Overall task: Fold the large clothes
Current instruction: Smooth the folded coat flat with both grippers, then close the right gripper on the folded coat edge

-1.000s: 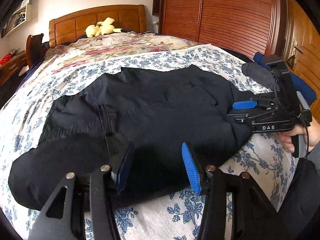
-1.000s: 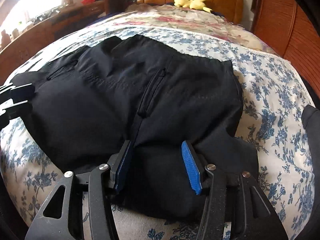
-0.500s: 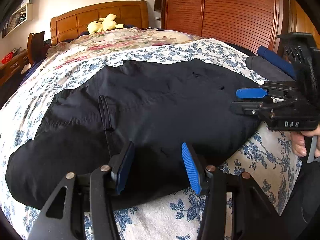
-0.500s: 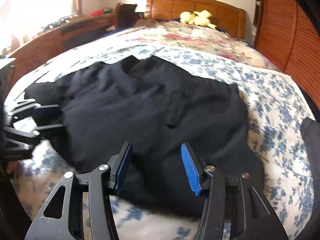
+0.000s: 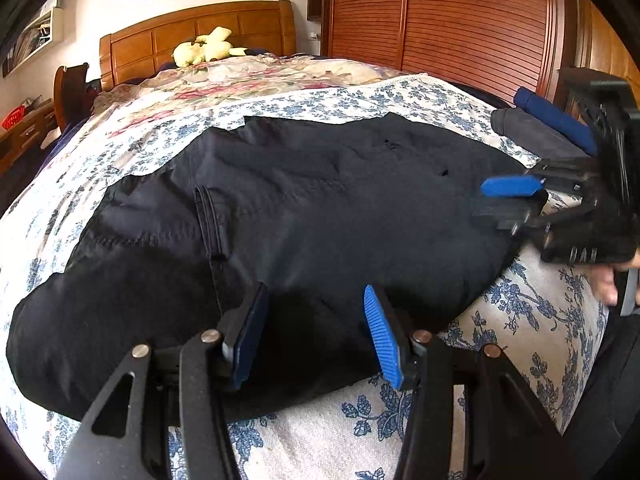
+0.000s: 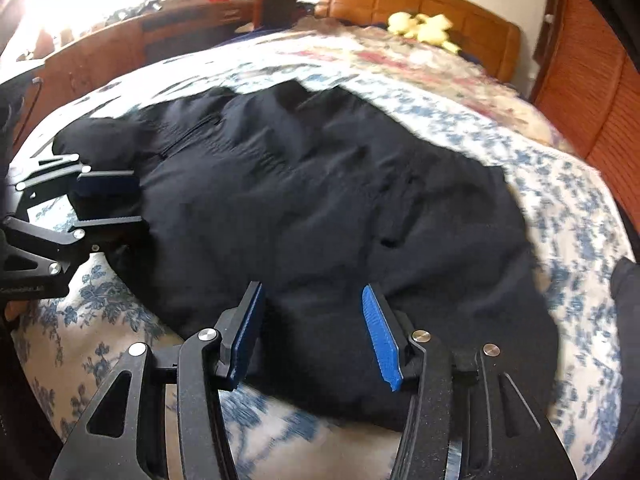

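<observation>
A large black garment (image 5: 312, 216) lies folded and spread across the floral bed; it also shows in the right wrist view (image 6: 332, 200). My left gripper (image 5: 316, 332) is open and empty, its blue pads just above the garment's near edge. My right gripper (image 6: 316, 332) is open and empty above the garment's near right part. In the left wrist view the right gripper (image 5: 512, 200) shows at the garment's right end, jaws apart. In the right wrist view the left gripper (image 6: 108, 200) shows at the garment's left end, jaws apart.
The bed's blue floral cover (image 5: 500, 320) ends close to me. A yellow plush toy (image 5: 204, 46) sits by the wooden headboard (image 5: 200, 36). Folded dark clothes (image 5: 536, 132) lie at the right edge. Wooden wardrobe doors (image 5: 460, 20) stand on the right, a wooden dresser (image 6: 120, 44) on the left.
Both grippers have pulled back and risen from the garment's near edge. The right wrist view has swung left and is blurred by motion. The garment lies flatter.
</observation>
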Motion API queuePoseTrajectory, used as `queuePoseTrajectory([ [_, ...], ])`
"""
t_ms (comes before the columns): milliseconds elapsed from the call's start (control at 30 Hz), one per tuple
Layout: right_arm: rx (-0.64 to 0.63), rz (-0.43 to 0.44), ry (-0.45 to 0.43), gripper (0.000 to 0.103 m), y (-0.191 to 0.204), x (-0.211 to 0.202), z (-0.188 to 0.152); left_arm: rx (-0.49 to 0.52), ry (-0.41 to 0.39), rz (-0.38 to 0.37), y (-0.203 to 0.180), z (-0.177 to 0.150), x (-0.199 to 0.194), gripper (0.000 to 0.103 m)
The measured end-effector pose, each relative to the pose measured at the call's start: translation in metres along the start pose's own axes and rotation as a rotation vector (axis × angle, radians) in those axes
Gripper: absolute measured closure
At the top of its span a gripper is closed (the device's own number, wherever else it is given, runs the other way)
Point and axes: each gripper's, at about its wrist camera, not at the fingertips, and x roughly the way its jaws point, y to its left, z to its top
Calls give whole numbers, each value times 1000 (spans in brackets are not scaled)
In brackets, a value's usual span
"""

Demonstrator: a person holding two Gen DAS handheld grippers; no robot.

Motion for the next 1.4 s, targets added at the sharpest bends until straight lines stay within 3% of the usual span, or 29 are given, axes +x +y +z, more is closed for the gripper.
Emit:
queuePoseTrajectory([
  [167,80,-100,-46,52,-42,-19,-10,0,0,0,0,0,0,54],
  [467,177,-201,-18,51,-94,-32,-42,9,4,12,0,-1,1,54],
  [700,266,-130,17,41,-113,-26,-55,15,9,24,-2,1,3,53],
  [967,339,-14,62,41,-120,-16,-59,18,11,29,-2,0,3,53],
  [1033,351,7,61,45,-120,-15,-60,18,13,29,-2,-1,3,53],
  [1133,351,38,59,59,-119,-15,-59,18,12,30,-1,0,3,53],
  [1200,336,66,48,83,-115,-16,-57,17,8,31,-1,0,1,53],
  [1400,267,26,-52,93,-103,-40,-47,-5,-20,23,0,7,-9,53],
])
